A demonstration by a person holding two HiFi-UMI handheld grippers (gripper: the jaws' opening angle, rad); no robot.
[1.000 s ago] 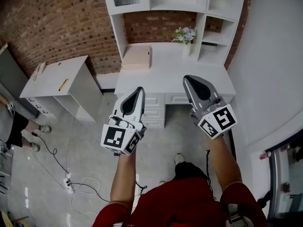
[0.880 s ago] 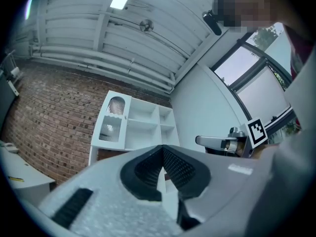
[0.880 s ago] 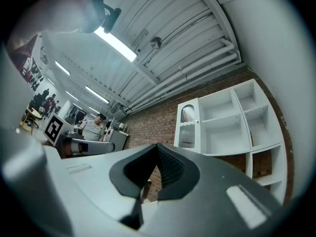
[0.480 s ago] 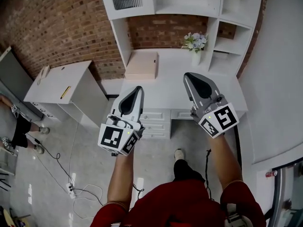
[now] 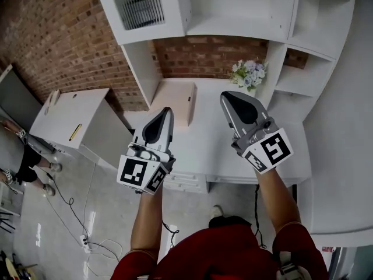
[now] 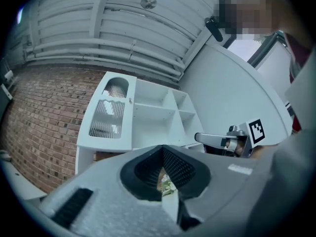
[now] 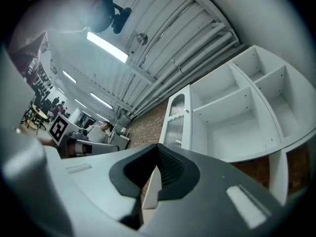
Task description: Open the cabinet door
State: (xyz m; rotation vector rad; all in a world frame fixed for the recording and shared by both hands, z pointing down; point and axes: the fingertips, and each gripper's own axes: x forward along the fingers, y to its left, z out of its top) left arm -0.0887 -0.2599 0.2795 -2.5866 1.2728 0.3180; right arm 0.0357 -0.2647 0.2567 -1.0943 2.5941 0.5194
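The left claw (image 5: 166,112) is closed on nothing: in its own view the two ribbed black pads meet at the tip (image 6: 161,152), and only a narrow slit below them shows a bit of the flowers (image 6: 167,184) beyond. The right claw (image 5: 226,97) is likewise closed and empty, its pads pressed together at the tip (image 7: 157,151). In the head view both claws hang in the air above the white counter (image 5: 204,142), side by side and apart, each pointing toward 12 o'clock, touching nothing. Just at 12 o'clock of the left claw a pale box (image 5: 175,100) lies on the counter; at 1 o'clock of the right claw the flowers (image 5: 249,73) stand in a white vase against the brick wall (image 5: 201,56). Above the counter rises a white shelf unit (image 5: 245,16) with open compartments. The door (image 5: 137,4), white-framed with ribbed glass, sits at the unit's upper left, at 11 o'clock of the left claw and well apart from both claws; it lies flush with its frame, closed. The same door shows in the left gripper view (image 6: 109,117) and in the right gripper view (image 7: 175,127). At 9 o'clock of the left claw stands a low side cabinet (image 5: 76,112), and beyond it, at the picture's left edge, a person's legs (image 5: 26,159) show on the floor (image 5: 64,214), where cables (image 5: 76,206) trail.
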